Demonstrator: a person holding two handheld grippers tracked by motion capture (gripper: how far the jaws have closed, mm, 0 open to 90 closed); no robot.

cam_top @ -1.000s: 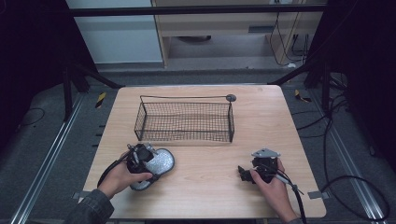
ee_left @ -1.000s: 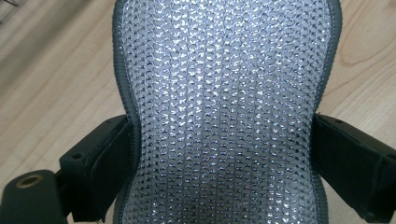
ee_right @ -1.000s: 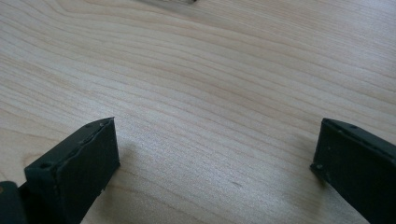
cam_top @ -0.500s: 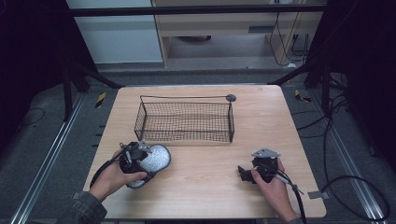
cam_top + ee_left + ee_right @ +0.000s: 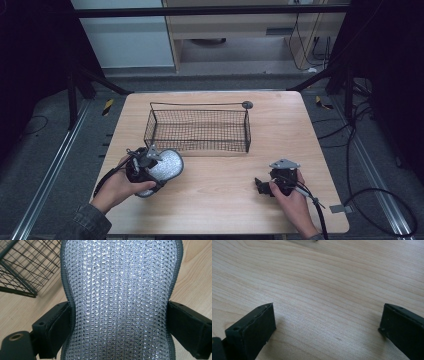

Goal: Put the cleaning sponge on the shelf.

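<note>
The silver mesh pad (image 5: 165, 166), an oval of glittering woven fabric with a dark grey bound edge, sits at the near left part of the table (image 5: 220, 210), just in front of the wire basket's near left corner and apart from it. Your left gripper (image 5: 145, 167) has it: in the left gripper view the pad (image 5: 120, 302) runs up between the two black jaws, which press against its narrowed sides, so the jaws are closed onto the pad at about its own width. In that same view the pad's far end reaches toward the basket (image 5: 22, 267), whose black wires show at the upper left over bare wood. Your left hand (image 5: 117, 187) wraps the gripper body from the near side. The black wire basket (image 5: 197, 127) stands at the middle of the table's far half, with a small round grey knob at its far right corner. Your right gripper (image 5: 263, 186) rests low at the near right, held in your right hand (image 5: 292, 202), well apart from the pad. Its jaws stand wide apart in the right gripper view, with only the table's pale wood grain (image 5: 324, 290) between them, gripping nothing.
</note>
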